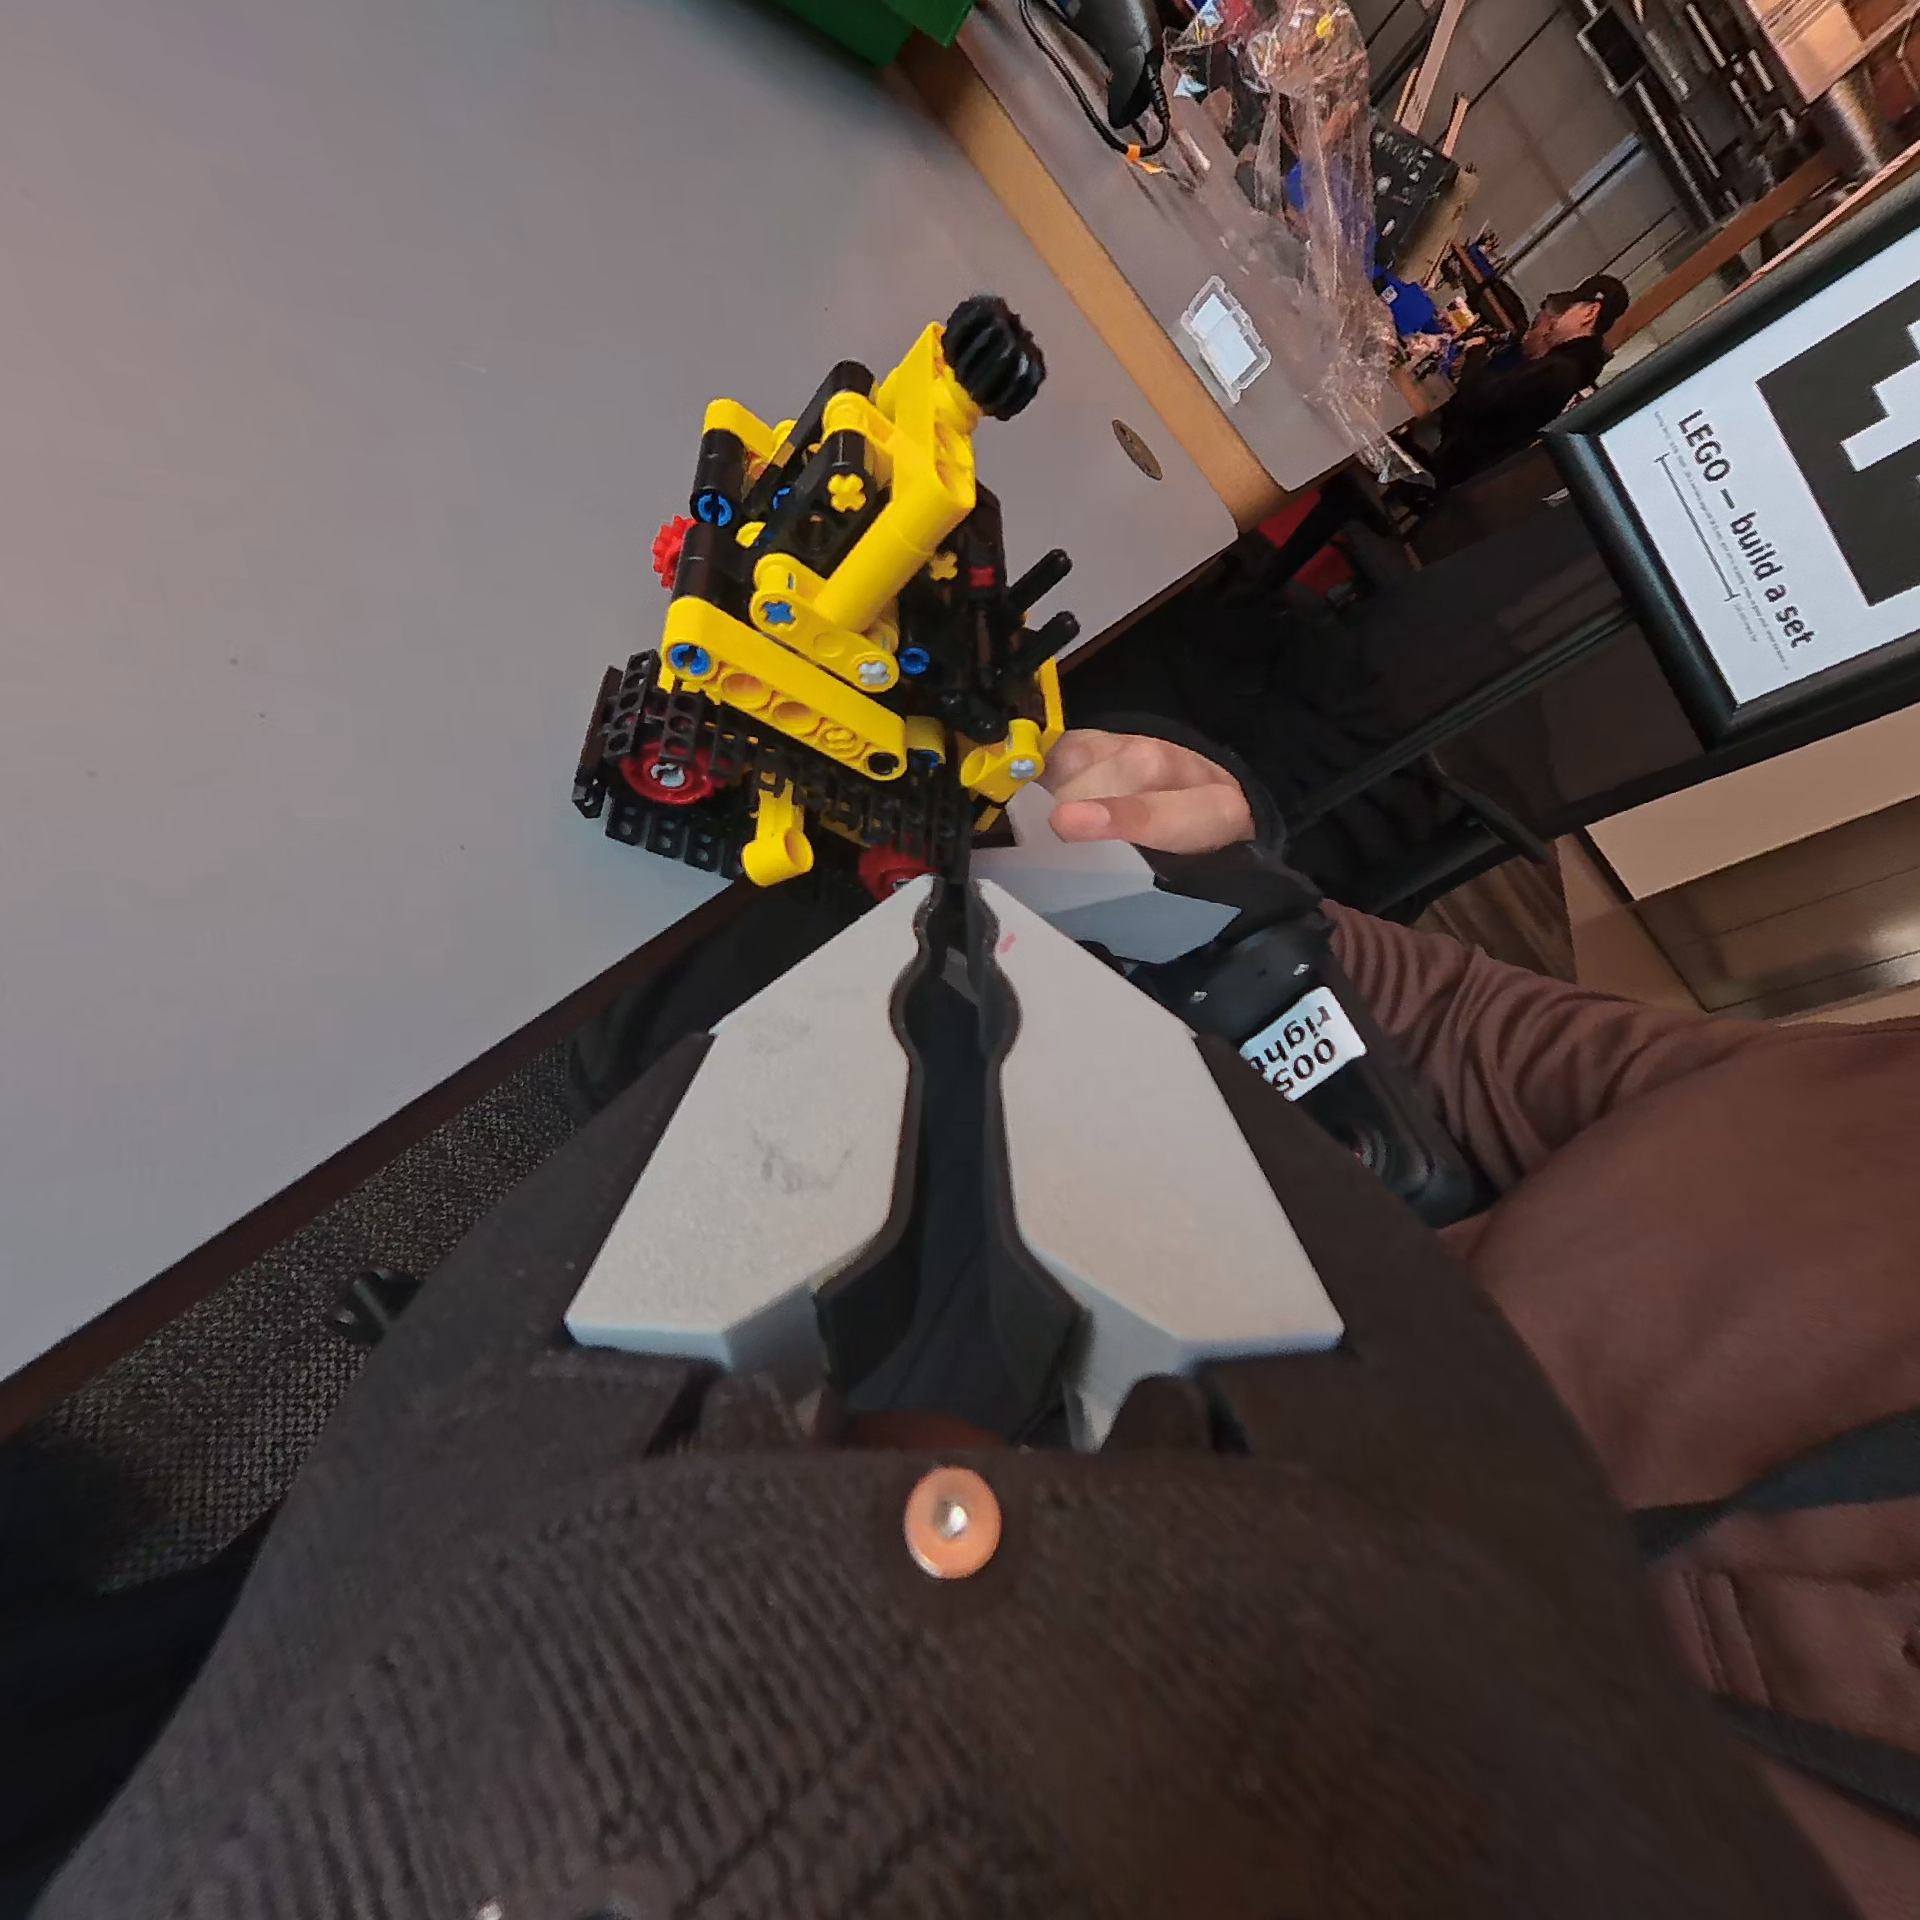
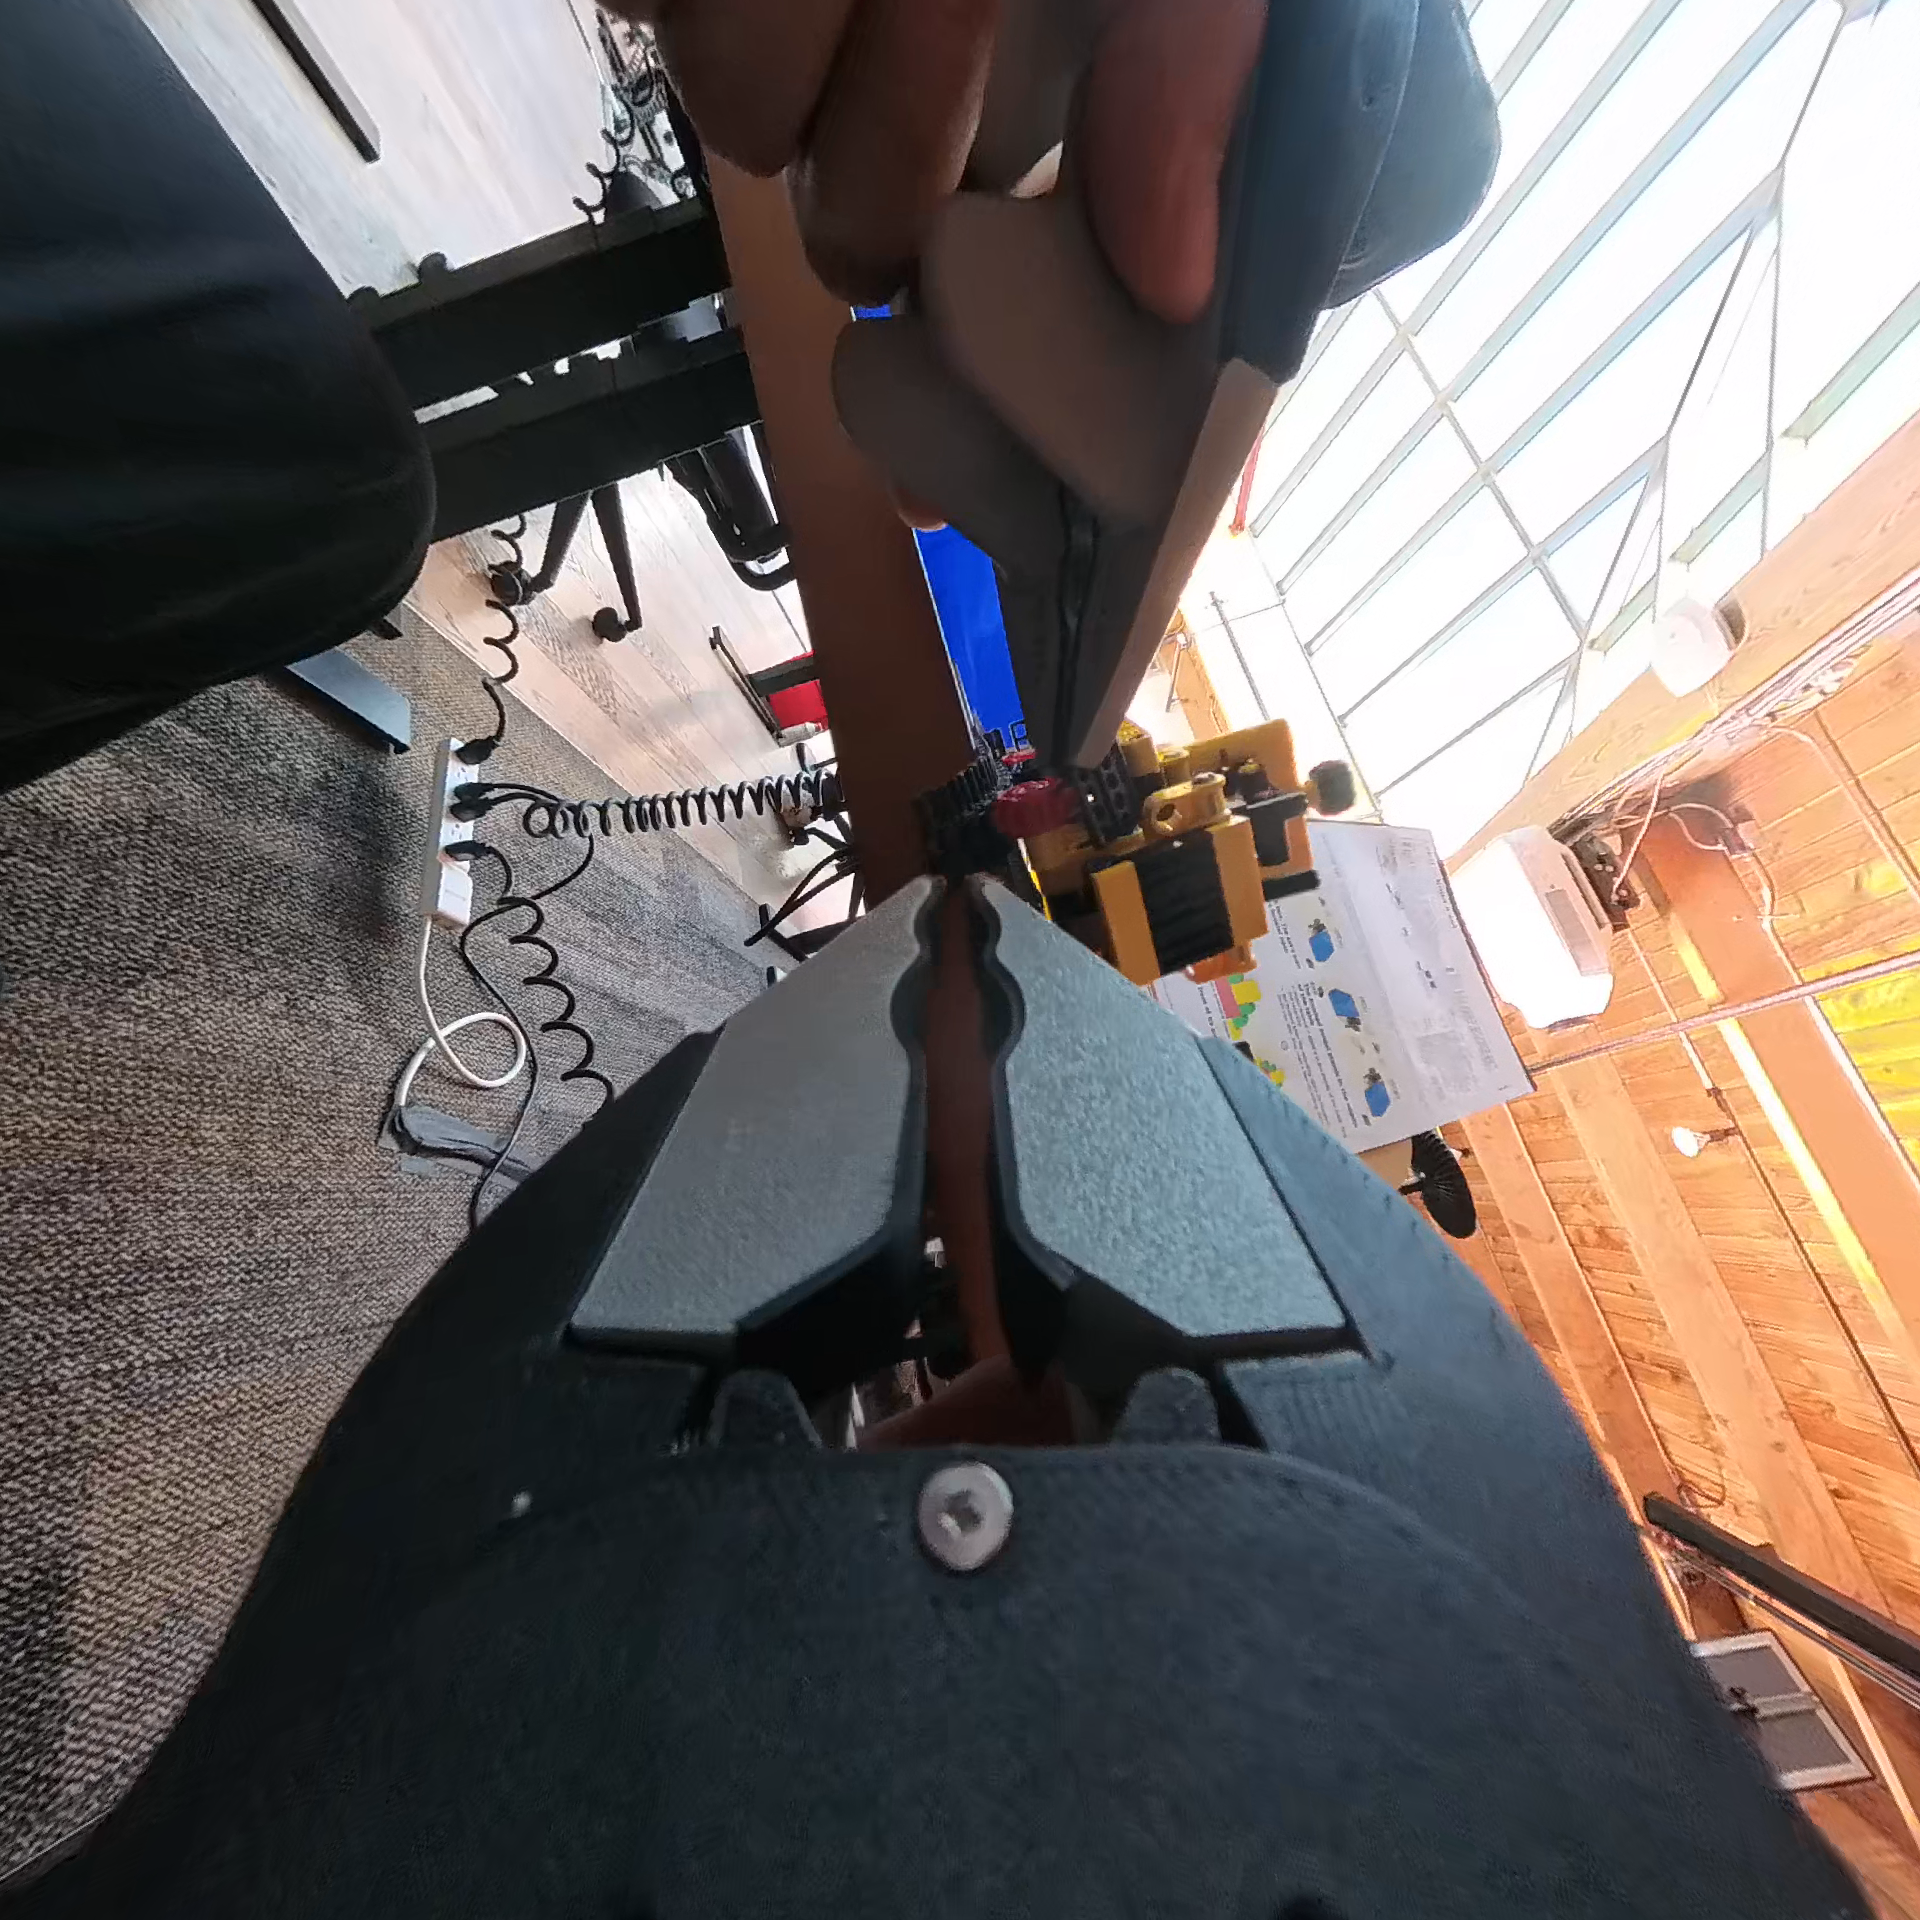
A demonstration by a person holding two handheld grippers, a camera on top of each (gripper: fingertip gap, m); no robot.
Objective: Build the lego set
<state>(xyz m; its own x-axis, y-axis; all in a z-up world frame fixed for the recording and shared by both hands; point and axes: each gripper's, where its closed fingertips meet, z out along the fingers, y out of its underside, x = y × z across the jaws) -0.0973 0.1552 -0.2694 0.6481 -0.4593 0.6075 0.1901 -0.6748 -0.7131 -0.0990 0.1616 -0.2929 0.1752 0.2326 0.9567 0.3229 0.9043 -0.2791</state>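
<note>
A yellow and black lego vehicle (image 1: 831, 623) with black tracks and red wheels is held in the air over the edge of the grey table (image 1: 312, 520). My left gripper (image 1: 958, 891) is shut on the black track at its lower end. In the right wrist view, my right gripper (image 2: 956, 883) is shut on the track end of the same vehicle (image 2: 1174, 862). The left gripper (image 2: 1101, 644) comes in from above and pinches the vehicle near a red wheel. The right gripper's grey finger (image 1: 1101, 883) and the hand (image 1: 1143, 800) holding it show beside the vehicle.
A framed sign (image 1: 1766, 468) stands at the right. A clear plastic bag (image 1: 1320, 208) lies on a farther table, with a person (image 1: 1538, 353) seated beyond. An instruction sheet (image 2: 1392, 977) stands behind the vehicle. A power strip with coiled cables (image 2: 452, 831) lies on the carpet below. The tips of both grippers are at nearly the same place.
</note>
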